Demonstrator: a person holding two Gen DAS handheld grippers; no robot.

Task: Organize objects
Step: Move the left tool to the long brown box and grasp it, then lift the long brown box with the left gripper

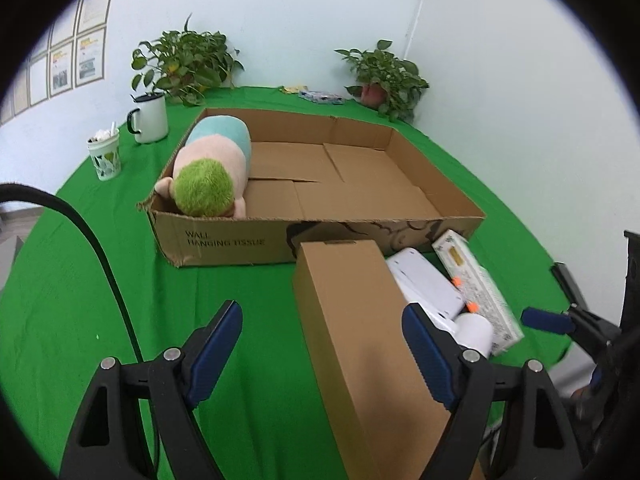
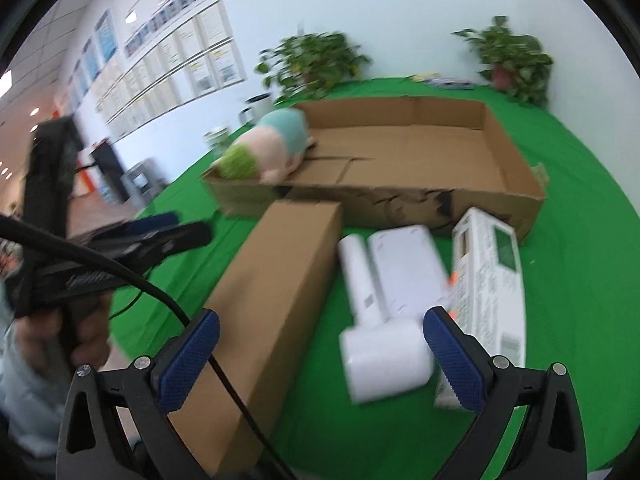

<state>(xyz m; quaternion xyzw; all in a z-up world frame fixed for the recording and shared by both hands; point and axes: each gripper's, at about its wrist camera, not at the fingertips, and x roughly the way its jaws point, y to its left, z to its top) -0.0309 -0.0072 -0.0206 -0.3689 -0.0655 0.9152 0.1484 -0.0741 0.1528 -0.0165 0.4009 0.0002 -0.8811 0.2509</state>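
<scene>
- Done so far, judging by how things lie: only the plush toy (image 1: 208, 172) is in the shallow cardboard tray (image 1: 436, 184), lying along its left wall with the green end at the tray's near left corner; the rest of the tray floor is bare
- Left to do, as I read it: three items sit on the green tablecloth (image 1: 100, 280) outside the tray, along its near wall
- The long brown carton (image 1: 360, 336) lies lengthwise, its far end just beside or touching the tray's near wall
- The white handheld device (image 2: 384, 312) lies to the right of the carton, close alongside; I cannot tell whether they touch
- The white printed box (image 2: 488, 276) lies to the right of the device, its far end near the tray's near right corner
- The left gripper (image 1: 326, 354) has its fingers spread wide and holds nothing; the carton's top face shows between them, but whether the pads touch its sides I cannot tell
- The right gripper (image 2: 320, 354) is also spread wide and empty, above the device and the carton's near end; this view is blurred
- Along the tablecloth's far edge stand two potted plants (image 1: 184, 64), and near its left edge a white mug (image 1: 150, 118) and a small patterned cup (image 1: 105, 158), all well apart from the loose items
- My estimate: an early stage, one of four items stowed
</scene>
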